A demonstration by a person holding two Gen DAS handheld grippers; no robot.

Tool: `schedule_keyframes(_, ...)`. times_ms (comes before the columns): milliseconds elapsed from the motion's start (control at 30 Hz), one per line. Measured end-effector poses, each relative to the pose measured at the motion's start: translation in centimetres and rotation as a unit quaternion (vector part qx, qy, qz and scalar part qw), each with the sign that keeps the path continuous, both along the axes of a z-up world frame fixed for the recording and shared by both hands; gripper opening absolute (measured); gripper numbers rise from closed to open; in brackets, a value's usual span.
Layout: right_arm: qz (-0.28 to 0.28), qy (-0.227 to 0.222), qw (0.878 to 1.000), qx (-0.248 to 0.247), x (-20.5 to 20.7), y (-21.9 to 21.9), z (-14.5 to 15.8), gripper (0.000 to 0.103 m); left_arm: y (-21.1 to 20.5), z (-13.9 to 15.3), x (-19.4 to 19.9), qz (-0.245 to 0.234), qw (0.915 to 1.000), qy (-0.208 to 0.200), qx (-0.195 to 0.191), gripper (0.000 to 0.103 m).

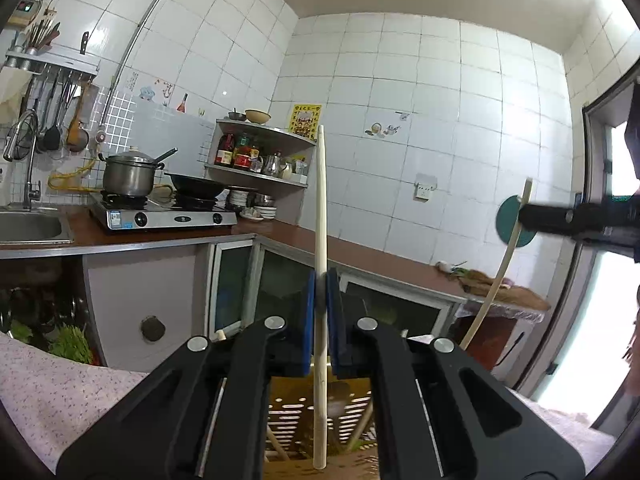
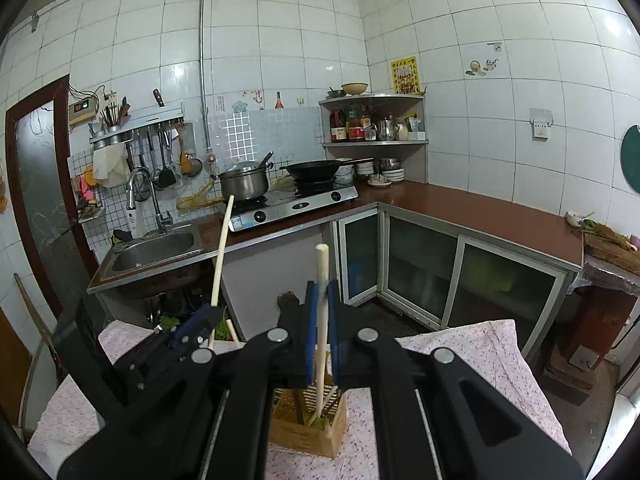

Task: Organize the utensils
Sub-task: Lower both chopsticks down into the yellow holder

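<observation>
My left gripper [image 1: 321,288] is shut on a pale wooden chopstick [image 1: 321,208] held upright, its lower end over the slotted wooden utensil holder [image 1: 288,420]. My right gripper [image 2: 322,292] is shut on a second chopstick [image 2: 321,320], also upright, its lower end inside the holder [image 2: 306,436] on the flowered cloth. In the left wrist view the right gripper [image 1: 520,216] shows at the right with its chopstick [image 1: 496,280]. In the right wrist view the left gripper [image 2: 208,314] shows at the left with its chopstick [image 2: 222,248].
The holder stands on a table with a pink flowered cloth [image 2: 460,352]. Behind are a brown L-shaped counter [image 2: 480,212], a sink [image 2: 156,248], a gas stove [image 2: 296,204] with a pot and a wok, a corner shelf [image 2: 372,120], and hanging utensils [image 2: 160,152].
</observation>
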State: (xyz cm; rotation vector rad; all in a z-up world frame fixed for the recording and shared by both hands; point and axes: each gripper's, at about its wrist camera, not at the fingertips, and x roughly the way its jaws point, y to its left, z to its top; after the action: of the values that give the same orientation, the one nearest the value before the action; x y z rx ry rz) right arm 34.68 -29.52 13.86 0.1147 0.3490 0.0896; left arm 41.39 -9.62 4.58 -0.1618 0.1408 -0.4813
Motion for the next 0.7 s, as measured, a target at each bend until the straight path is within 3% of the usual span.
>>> schedule_keyframes(133, 0.003, 0.006, 1.000, -0.006, 1.3, 0.1, -0.7, 0.006, -0.6, -2.0, 1.2, 0.014, 0.9998, -0.013, 0.007, 0.004)
schedule_keyframes(300, 0.008, 0.014, 1.000, -0.002, 2.3, 0.2, -1.9, 0.006, -1.4, -2.1, 2.1, 0.018, 0.9990, -0.033, 0.023, 0.004)
schedule_keyframes(467, 0.007, 0.015, 1.000, 0.002, 2.4, 0.0, -2.4, 0.006, -0.4, -1.7, 2.1, 0.002, 1.0000, -0.007, 0.006, 0.004)
schedule_keyframes(700, 0.004, 0.016, 1.000, -0.003, 2.3, 0.1, -2.7, 0.006, 1.7, -0.2, 1.0, 0.007, 0.9994, 0.031, 0.016, 0.004)
